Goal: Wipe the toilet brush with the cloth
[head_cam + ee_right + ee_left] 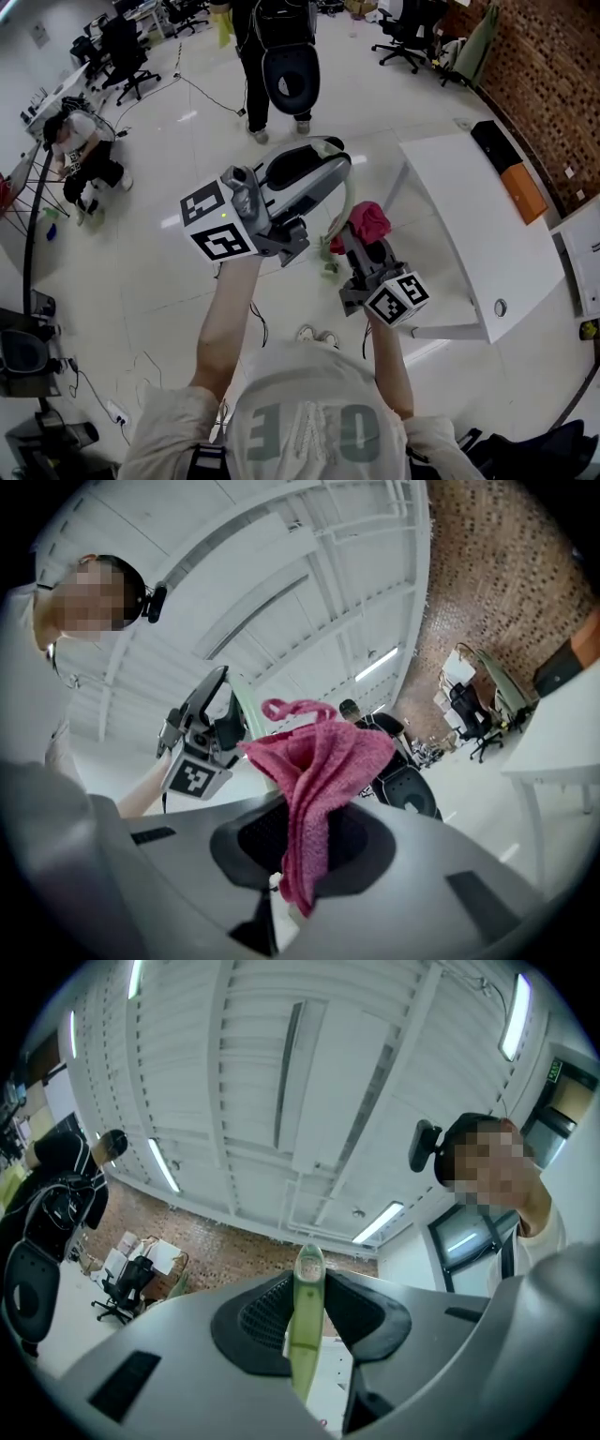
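Seen from above, a person holds a gripper in each hand over a pale floor (159,281). The left gripper (309,1290) is clamped on the light green handle of the toilet brush (306,1335). Only a narrow strip of handle shows, and its lower end is cut off by the gripper body. In the head view, a greenish tuft below the cloth may be the brush head, but it is too small to tell. The right gripper (302,834) pinches a pink cloth (323,761), which bunches up and hides the jaw tips. The cloth is near the handle. A white table (469,216) stands close on the right and a standing person (255,89) is ahead. The floor to the left is open.
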`<act>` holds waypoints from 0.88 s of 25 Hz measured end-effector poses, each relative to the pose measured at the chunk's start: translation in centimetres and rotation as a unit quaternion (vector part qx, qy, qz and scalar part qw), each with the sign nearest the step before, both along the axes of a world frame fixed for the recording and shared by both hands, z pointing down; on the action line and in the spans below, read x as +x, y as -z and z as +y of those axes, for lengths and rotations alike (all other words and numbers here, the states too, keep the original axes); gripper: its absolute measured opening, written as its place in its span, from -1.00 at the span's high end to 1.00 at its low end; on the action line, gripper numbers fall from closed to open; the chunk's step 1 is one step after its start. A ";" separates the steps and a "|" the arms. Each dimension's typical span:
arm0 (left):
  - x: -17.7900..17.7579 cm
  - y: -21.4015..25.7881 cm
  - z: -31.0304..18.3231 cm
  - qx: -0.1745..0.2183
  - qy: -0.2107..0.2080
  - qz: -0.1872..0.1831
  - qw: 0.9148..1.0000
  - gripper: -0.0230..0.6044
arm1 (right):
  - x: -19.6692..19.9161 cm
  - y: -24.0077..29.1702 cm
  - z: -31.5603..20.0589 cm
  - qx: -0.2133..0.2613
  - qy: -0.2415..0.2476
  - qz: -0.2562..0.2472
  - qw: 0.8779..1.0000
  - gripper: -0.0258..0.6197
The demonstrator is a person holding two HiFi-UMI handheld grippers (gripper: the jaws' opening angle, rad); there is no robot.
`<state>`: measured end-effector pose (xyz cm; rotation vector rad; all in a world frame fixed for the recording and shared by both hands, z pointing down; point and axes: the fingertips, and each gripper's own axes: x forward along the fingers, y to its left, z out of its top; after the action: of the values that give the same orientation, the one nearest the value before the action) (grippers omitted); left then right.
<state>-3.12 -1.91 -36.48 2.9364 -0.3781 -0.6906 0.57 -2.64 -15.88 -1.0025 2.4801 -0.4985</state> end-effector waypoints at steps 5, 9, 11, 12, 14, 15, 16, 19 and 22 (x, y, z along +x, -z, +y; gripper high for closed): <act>-1.6 1.6 0.0 0.009 0.028 0.020 0.999 0.58 | -1.8 -1.8 -0.1 -0.015 0.032 0.012 0.999 0.83; -2.9 0.3 -1.5 -0.005 0.081 0.001 0.997 0.58 | -1.8 -0.4 0.2 0.013 -0.019 0.047 0.999 0.83; -3.2 -1.2 -2.8 -0.013 0.116 -0.017 0.993 0.58 | -2.1 1.3 0.9 0.056 -0.040 0.089 0.994 0.83; -3.2 -2.0 -3.4 -0.017 0.131 -0.027 0.991 0.58 | -2.5 2.1 1.3 0.076 -0.038 0.107 0.991 0.83; -3.1 -3.3 -4.4 -0.023 0.157 -0.042 0.986 0.58 | -4.1 2.8 1.9 0.091 -0.017 0.125 0.988 0.83; -3.2 -3.7 -4.9 -0.026 0.168 -0.044 0.984 0.58 | -5.0 2.7 2.0 0.088 -0.007 0.132 0.987 0.83; -3.3 -3.9 -5.2 -0.030 0.178 -0.043 0.983 0.58 | -5.8 2.2 1.8 0.080 -0.003 0.143 0.986 0.83; -3.1 -4.0 -5.5 -0.037 0.190 -0.029 0.981 0.58 | -6.8 -0.6 0.6 0.031 -0.021 0.186 0.982 0.83; -2.4 -3.9 -5.0 -0.033 0.187 -0.027 0.981 0.58 | -6.6 -2.6 -0.3 -0.010 -0.041 0.212 0.976 0.83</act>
<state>-5.52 -6.89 -32.56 2.8504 -0.9570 -0.6215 -5.99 -2.90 -13.29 -1.3309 2.7885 -0.3062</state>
